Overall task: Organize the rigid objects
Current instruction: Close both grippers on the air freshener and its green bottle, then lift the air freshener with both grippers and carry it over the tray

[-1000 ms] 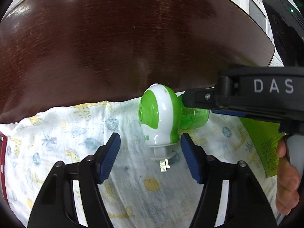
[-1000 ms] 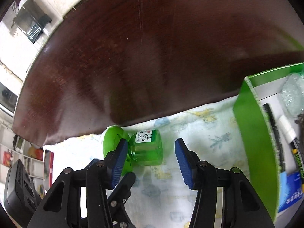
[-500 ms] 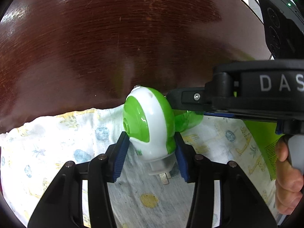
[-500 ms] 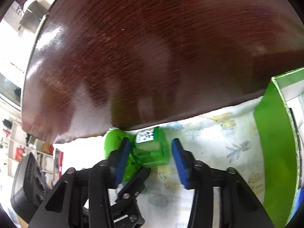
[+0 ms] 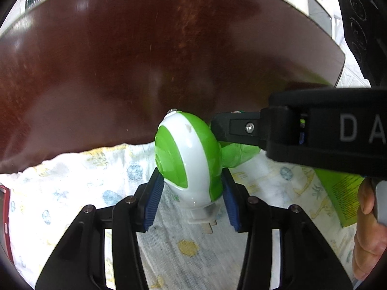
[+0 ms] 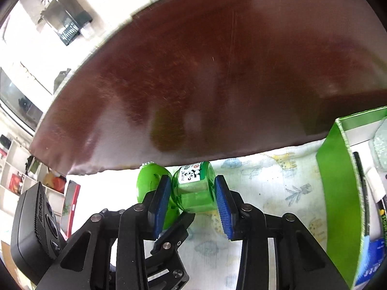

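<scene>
The left tool (image 5: 191,199) pinches the white-and-green plug-in heater (image 5: 187,159); the right tool (image 6: 192,203) pinches its green bottle (image 6: 194,189), both angled down above the printed cloth (image 5: 72,193) on the counter (image 5: 145,60). The plug prongs are blurred.

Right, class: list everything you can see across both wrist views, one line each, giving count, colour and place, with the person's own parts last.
Plug-in heater: one, white and green, gripped above the cloth.
Refill bottle: one, clear green with a panda label, joined to the heater.
Cloth: one, white with pastel prints, on the table's near part.
Table: one, dark brown wood.
Box: one, green, open, right of the cloth.
Red item: one, at the cloth's left edge, unclear.
Left gripper: black, blue pads, jaws on the heater.
Right gripper: black, blue pads, jaws on the bottle.
Hand: one, holding the right gripper.
</scene>
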Available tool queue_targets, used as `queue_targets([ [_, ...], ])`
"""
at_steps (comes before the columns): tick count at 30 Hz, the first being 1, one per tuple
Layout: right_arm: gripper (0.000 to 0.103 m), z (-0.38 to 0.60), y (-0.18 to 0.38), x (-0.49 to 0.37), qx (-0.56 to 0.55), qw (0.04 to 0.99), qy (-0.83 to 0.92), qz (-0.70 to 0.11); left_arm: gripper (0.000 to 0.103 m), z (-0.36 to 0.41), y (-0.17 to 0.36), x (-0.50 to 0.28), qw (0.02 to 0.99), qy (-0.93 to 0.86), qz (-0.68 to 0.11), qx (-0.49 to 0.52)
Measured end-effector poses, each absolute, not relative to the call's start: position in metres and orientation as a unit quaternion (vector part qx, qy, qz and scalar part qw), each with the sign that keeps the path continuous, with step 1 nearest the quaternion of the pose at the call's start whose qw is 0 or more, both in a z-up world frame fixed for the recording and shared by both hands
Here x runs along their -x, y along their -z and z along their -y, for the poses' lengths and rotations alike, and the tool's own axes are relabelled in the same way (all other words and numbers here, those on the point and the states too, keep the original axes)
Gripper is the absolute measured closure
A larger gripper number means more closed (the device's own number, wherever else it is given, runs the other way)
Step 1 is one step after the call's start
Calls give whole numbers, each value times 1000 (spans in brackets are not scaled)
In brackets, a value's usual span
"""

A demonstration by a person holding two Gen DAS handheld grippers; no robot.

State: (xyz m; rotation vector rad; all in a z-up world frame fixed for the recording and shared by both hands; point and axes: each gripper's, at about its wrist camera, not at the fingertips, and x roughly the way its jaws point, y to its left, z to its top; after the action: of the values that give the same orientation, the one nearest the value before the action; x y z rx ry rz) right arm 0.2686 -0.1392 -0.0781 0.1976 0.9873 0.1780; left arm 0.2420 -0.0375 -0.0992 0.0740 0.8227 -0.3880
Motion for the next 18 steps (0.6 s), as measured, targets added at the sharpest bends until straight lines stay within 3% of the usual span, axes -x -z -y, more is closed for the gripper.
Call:
queue_targets([
  [18,63,190,-4,-188,-107,910,-83,-393,58,88,22,-171,918,215,-325,-79],
])
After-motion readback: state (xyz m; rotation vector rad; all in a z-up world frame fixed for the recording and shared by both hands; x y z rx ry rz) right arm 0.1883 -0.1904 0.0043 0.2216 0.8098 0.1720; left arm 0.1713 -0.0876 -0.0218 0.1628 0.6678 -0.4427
